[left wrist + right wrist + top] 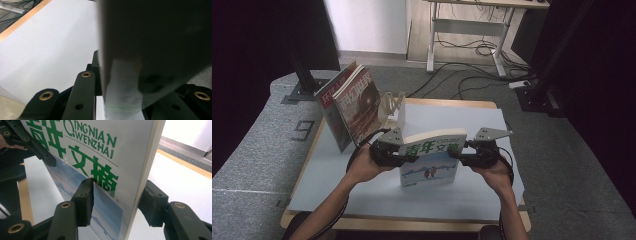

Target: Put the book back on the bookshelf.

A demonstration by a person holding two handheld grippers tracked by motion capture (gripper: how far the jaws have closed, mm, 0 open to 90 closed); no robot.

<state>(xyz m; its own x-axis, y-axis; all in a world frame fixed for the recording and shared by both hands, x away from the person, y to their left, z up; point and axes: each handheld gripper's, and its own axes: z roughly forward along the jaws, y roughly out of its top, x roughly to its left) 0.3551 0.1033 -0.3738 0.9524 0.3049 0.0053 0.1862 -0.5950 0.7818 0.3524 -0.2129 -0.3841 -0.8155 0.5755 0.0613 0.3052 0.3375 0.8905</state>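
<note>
Magazine (pixel 100 170) cover, right gripper view: green Latin capitals "QINGNIAN WENZHAI" in two lines, beside large green Chinese characters, of which "文摘" can be read. High view: the same cover (pixel 430 162) shows the green title "青年文摘" above a pale blue picture. Grey floor mat (pixel 262 145) left of the worktop: a large dark numeral "9". Lettering on the two leaning magazines (pixel 354 102) is too small to read.

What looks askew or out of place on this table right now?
The two red-covered books at the back left lean at a slant against the white stand rather than standing straight. The green-titled book, clamped upright by the left gripper and right gripper, looks fine.
</note>
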